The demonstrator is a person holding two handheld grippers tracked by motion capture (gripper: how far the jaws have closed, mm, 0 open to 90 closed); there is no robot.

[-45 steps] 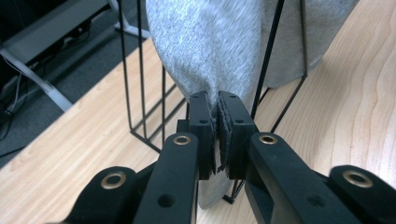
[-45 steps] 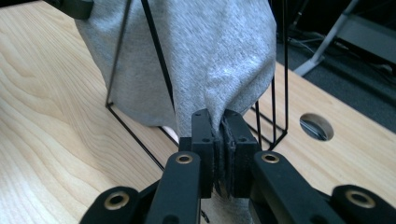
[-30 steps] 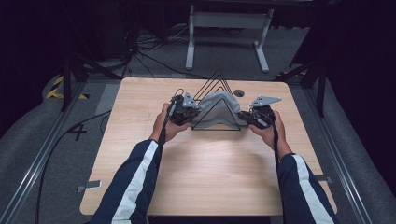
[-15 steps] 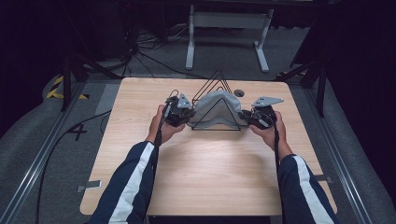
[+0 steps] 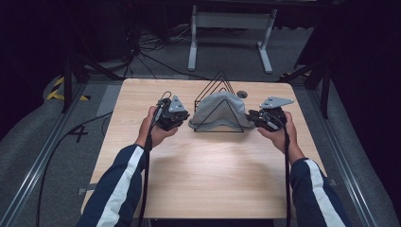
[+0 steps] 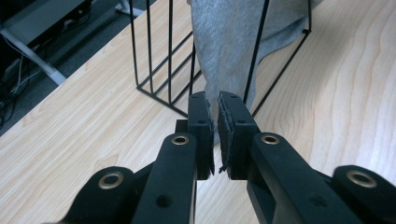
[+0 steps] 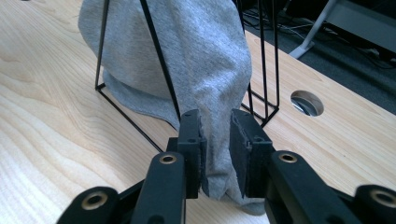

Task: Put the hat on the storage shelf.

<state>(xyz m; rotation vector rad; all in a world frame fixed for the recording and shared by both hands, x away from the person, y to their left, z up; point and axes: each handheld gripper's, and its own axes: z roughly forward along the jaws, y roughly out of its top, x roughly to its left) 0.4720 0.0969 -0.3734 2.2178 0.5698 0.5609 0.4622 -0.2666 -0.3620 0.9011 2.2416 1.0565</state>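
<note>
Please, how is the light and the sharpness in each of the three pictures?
High view: wooden table evenly lit, surroundings nearly black, soft arm shadows, slightly soft. Left gripper view: grey cloth and wire rack sharp, the nearest part of the left gripper blurred. Right gripper view: bright and even, cloth weave crisp, no glare.

Cloth (image 5: 218, 109) draped over wire rack (image 5: 220, 80) mid-table (image 5: 208, 175), left hand-held gripper (image 5: 182, 119) left, right hand-held gripper (image 5: 250, 118) right

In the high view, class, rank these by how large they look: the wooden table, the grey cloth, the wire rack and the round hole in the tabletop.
1. wooden table
2. wire rack and grey cloth: overlapping, alike in extent, so unranked
3. round hole
</note>
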